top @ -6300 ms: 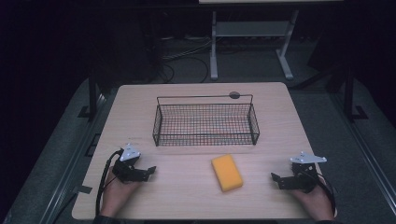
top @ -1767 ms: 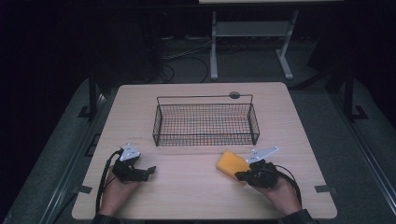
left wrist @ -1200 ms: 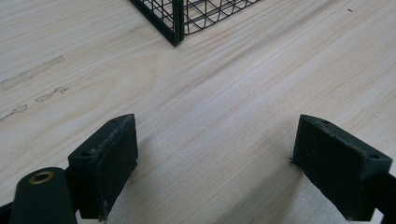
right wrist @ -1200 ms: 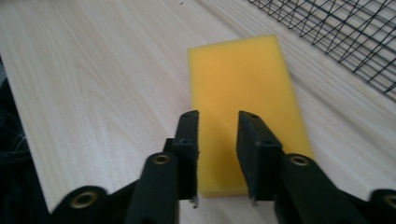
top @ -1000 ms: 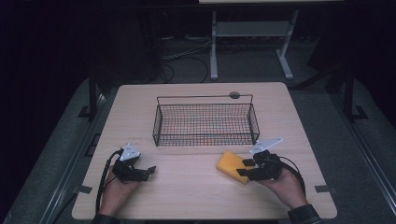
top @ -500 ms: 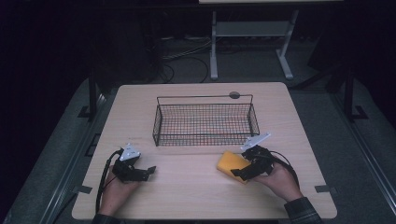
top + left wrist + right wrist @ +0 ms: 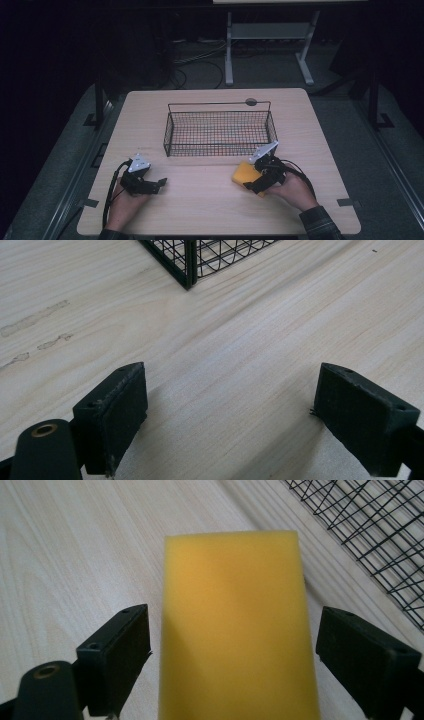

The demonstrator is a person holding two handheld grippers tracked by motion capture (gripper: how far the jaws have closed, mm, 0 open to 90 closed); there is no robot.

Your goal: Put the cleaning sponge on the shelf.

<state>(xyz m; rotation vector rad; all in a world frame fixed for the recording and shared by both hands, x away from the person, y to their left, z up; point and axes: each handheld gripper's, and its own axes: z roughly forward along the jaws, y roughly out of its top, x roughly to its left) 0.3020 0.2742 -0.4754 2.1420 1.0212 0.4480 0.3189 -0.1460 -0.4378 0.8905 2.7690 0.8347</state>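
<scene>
The left gripper (image 7: 159, 184) rests wide open on the table (image 7: 200, 210). The sponge (image 7: 235, 630) lies before the basket (image 7: 220, 127), between the right gripper's (image 7: 232, 645) just-opened jaws, untouched. Pre-grasp: next, they must close squarely.

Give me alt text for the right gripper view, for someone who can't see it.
A yellow rectangular foam sponge lies on the pale wooden table between the right gripper's two open black jaws, with a gap on each side. A black wire basket crosses the upper right corner.
</scene>
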